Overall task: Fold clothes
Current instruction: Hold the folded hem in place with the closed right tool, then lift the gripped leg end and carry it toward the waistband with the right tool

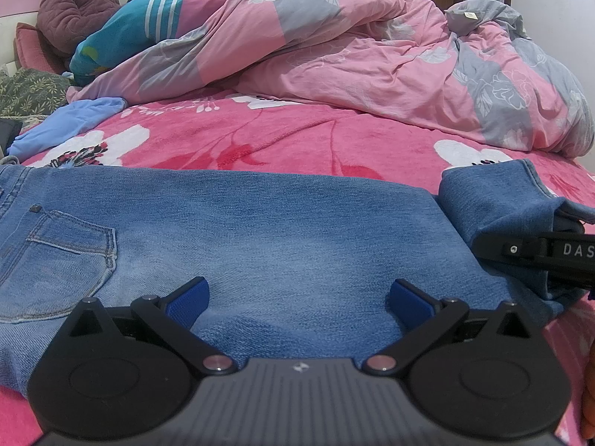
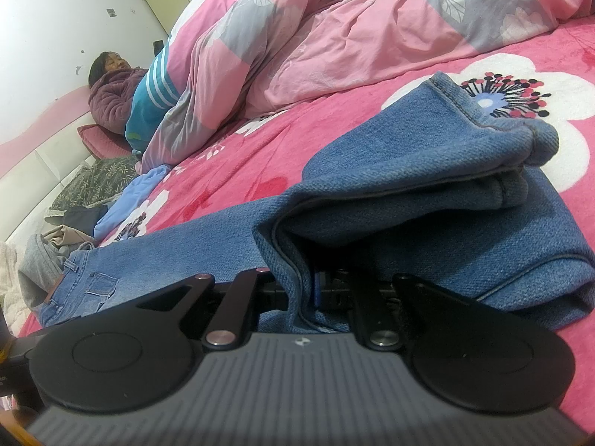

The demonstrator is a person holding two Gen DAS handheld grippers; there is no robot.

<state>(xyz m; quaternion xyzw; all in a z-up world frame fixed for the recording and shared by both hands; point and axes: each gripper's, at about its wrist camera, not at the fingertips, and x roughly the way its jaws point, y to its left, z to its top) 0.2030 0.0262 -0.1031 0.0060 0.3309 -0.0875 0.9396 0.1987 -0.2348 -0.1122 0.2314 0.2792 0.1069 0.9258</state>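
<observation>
Jeans (image 1: pixel 282 223) lying flat along the bed's near edge on a pink blanket (image 1: pixel 279 137), open blanket stretching beyond toward a heaped duvet (image 1: pixel 334 55), left claw (image 1: pixel 297 299) hovering spread over the denim, right claw (image 2: pixel 327 290) pinching the folded-over leg hem.

Right tool (image 2: pixel 327 290) tips buried in jeans (image 2: pixel 427 193) fold; waistband end cut off at frame edge.

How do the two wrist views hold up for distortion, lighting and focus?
Left wrist: strong fisheye bend with dark corners, even soft light, jeans sharp, no glare. Right wrist: same bend, tilted horizon, gripper housing at the bottom blurred, lifted jeans leg shading the right gripper.
</observation>
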